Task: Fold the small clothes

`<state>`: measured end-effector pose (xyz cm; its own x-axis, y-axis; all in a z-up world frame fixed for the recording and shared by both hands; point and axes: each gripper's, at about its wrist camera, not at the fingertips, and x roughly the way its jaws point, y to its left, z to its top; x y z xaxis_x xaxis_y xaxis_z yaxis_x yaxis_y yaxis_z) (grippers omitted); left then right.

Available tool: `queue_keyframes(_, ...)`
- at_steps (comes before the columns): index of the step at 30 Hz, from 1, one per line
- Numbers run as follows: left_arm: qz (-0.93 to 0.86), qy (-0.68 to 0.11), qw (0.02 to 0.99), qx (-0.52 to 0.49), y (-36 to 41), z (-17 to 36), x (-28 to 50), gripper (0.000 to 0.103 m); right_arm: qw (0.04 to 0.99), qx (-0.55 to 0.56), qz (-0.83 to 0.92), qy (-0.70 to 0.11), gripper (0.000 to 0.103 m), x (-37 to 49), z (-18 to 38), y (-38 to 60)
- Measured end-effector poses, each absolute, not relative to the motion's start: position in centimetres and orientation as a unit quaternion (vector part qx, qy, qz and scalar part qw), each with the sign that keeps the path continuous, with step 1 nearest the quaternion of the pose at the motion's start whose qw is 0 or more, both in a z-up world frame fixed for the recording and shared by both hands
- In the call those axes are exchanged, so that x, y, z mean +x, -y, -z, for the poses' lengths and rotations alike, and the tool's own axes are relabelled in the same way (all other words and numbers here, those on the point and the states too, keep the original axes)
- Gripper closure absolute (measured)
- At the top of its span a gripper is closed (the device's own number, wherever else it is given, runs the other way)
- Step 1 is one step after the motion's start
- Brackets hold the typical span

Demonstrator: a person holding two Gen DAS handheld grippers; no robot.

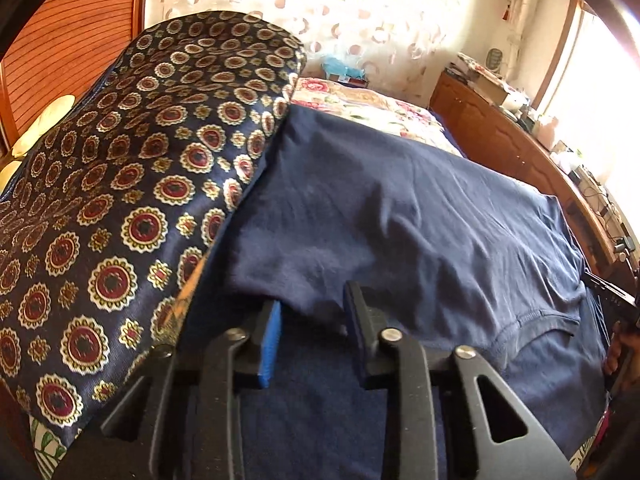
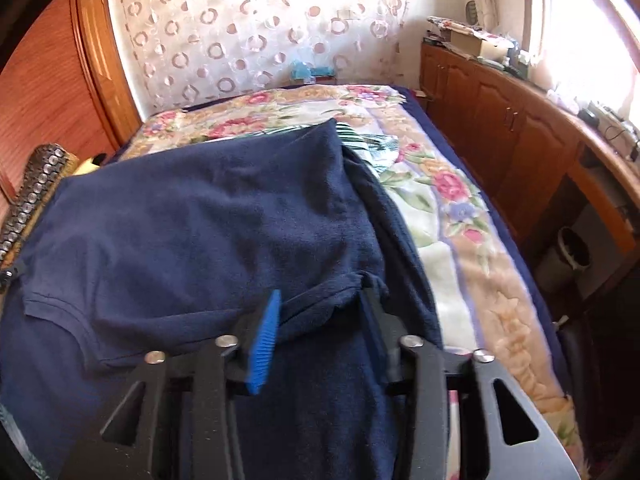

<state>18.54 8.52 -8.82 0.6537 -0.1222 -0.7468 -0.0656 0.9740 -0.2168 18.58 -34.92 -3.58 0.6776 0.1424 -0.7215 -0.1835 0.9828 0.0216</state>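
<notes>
A navy blue T-shirt point(image 1: 400, 216) lies on the bed, its upper part folded over its lower part, with a stitched hem curving at the right. My left gripper point(image 1: 312, 304) is open, its jaws either side of the shirt's folded left edge. In the right wrist view the same navy shirt point(image 2: 192, 216) covers the middle and left. My right gripper point(image 2: 320, 304) is open, its blue-padded finger point(image 2: 264, 340) and black finger either side of the bunched hem at the shirt's right edge.
A navy cushion with red and gold medallions point(image 1: 120, 184) leans against the shirt's left side. A floral bedspread point(image 2: 448, 200) covers the bed. Wooden cabinets point(image 2: 500, 128) with clutter run along the right. A patterned curtain point(image 2: 248, 32) hangs behind.
</notes>
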Motion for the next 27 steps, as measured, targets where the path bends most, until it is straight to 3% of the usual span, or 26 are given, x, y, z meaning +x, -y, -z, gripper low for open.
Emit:
queue_keyframes(3,0.012,-0.413,0.904,-0.109,-8.7,8.8,18.6,0.086,0.914,-0.021,-0.086,-0.396,0.086,19.0,3.3,35.3)
queue_keyframes(4,0.014,-0.412,0.905,-0.108,-8.6,8.8,18.6,0.097,0.914,-0.02,-0.09,-0.396,0.091,19.1,3.2,35.4)
queue_keyframes(5,0.017,-0.413,0.905,-0.105,-8.7,8.9,18.5,0.1,0.913,-0.019,-0.093,-0.396,0.093,19.2,3.2,35.2)
queue_keyframes(9,0.034,-0.387,0.918,-0.083,-8.2,7.4,17.2,0.101,0.919,-0.021,-0.105,-0.379,0.097,18.6,2.7,34.8)
queue_keyframes(27,0.084,-0.313,0.944,-0.058,-8.0,0.7,11.3,0.101,0.942,-0.018,-0.143,-0.303,0.098,11.9,-0.6,37.2)
